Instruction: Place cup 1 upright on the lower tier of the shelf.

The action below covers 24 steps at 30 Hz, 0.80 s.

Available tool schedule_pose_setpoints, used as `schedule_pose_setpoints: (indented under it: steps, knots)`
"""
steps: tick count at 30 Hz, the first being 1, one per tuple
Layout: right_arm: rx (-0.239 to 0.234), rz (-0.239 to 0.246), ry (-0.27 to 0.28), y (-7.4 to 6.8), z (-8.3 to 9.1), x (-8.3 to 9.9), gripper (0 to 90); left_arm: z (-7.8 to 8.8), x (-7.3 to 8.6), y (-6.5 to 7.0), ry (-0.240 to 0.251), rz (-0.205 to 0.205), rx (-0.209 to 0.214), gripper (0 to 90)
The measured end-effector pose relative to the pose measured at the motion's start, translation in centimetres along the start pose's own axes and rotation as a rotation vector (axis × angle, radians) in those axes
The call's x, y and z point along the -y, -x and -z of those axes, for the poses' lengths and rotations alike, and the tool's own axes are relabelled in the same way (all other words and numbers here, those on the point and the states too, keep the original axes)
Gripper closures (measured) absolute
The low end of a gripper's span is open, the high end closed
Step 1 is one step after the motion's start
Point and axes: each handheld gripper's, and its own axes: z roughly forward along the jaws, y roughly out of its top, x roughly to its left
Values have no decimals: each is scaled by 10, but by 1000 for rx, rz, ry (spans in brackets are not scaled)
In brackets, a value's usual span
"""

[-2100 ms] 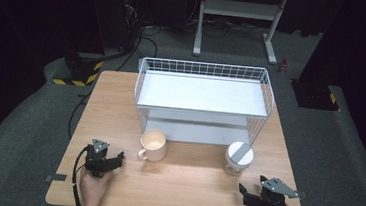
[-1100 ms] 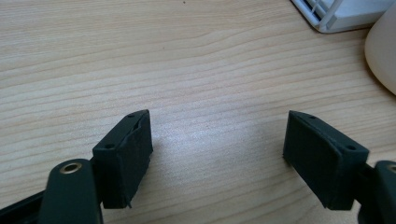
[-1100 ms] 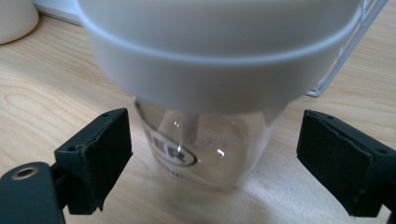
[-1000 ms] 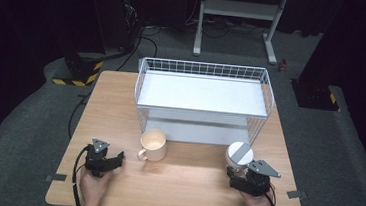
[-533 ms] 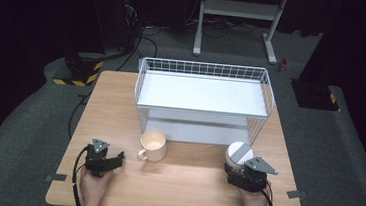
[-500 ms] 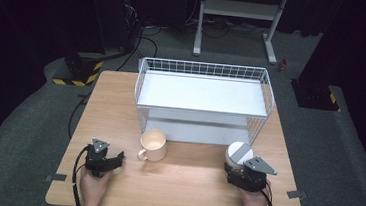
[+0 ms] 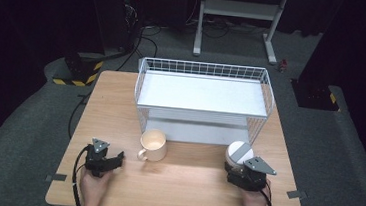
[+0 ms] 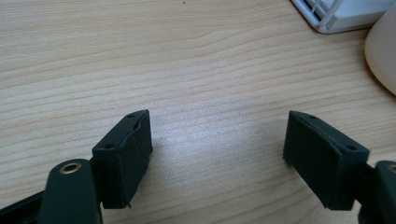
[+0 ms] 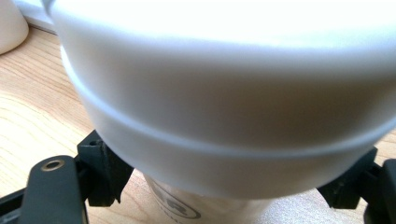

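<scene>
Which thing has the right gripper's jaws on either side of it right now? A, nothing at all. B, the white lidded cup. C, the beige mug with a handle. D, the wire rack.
B: in the right gripper view the white lidded cup sits between the right gripper jaws; the high view shows that gripper at the cup, apart from the beige mug.

Bright tabletop, dark surroundings, blurred close-up glare.

mug [image 7: 153, 144] left of lidded cup [image 7: 237, 153], wire rack [image 7: 201, 95] behind (both)
</scene>
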Motion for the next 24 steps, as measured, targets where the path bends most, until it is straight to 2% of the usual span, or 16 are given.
schedule_pose_setpoints:
  steps: [7, 14, 24]
  knots:
    - [-16, 5, 10, 1, 0, -7, 188, 0, 0, 0, 0, 0, 0, 237]
    - [-32, -15, -8, 6, -10, -14, 188, 0, 0, 0, 1, 0, -1, 237]
    - [-45, -32, 2, 9, -19, -25, 189, 0, 0, 0, 0, 0, -1, 237]
